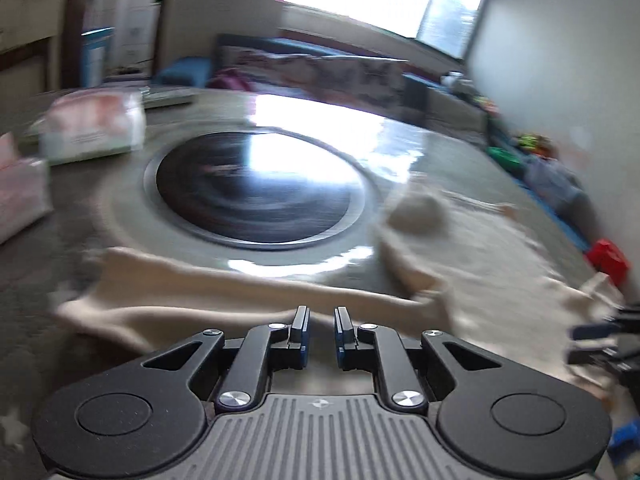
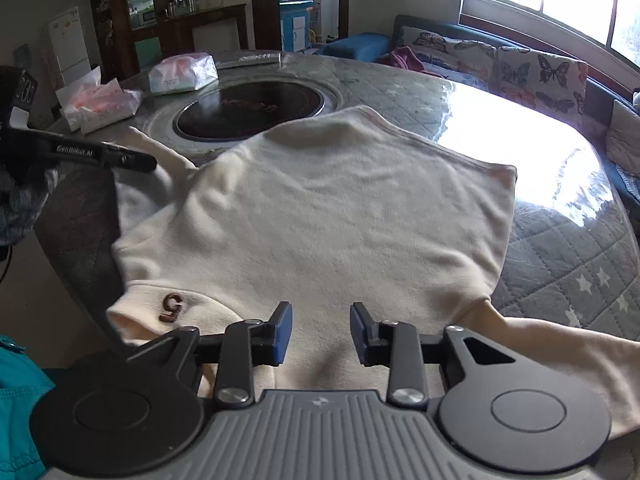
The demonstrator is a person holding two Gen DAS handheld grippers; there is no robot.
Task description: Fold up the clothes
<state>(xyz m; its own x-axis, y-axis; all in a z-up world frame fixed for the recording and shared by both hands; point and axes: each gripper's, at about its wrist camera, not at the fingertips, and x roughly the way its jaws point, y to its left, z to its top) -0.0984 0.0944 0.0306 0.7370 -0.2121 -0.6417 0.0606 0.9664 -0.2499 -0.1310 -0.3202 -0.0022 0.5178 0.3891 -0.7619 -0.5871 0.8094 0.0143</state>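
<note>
A cream sweatshirt (image 2: 320, 220) with a small brown letter patch lies spread on the round table, its sleeve trailing toward the lower right. My right gripper (image 2: 320, 334) is open and empty just above the garment's near part. My left gripper (image 1: 321, 334) hovers over the sweatshirt's edge (image 1: 200, 292) with a narrow gap between its jaws and nothing held; its view is motion-blurred. The left gripper also shows in the right wrist view (image 2: 148, 164) at the far left, over a sleeve.
A dark round hotplate (image 2: 252, 110) is set in the table's middle. Two tissue packs (image 2: 182, 72) (image 2: 100, 104) lie at the table's far left. The table's quilted cover (image 2: 580, 272) shows at right. A butterfly-print sofa (image 2: 500, 64) stands under the window.
</note>
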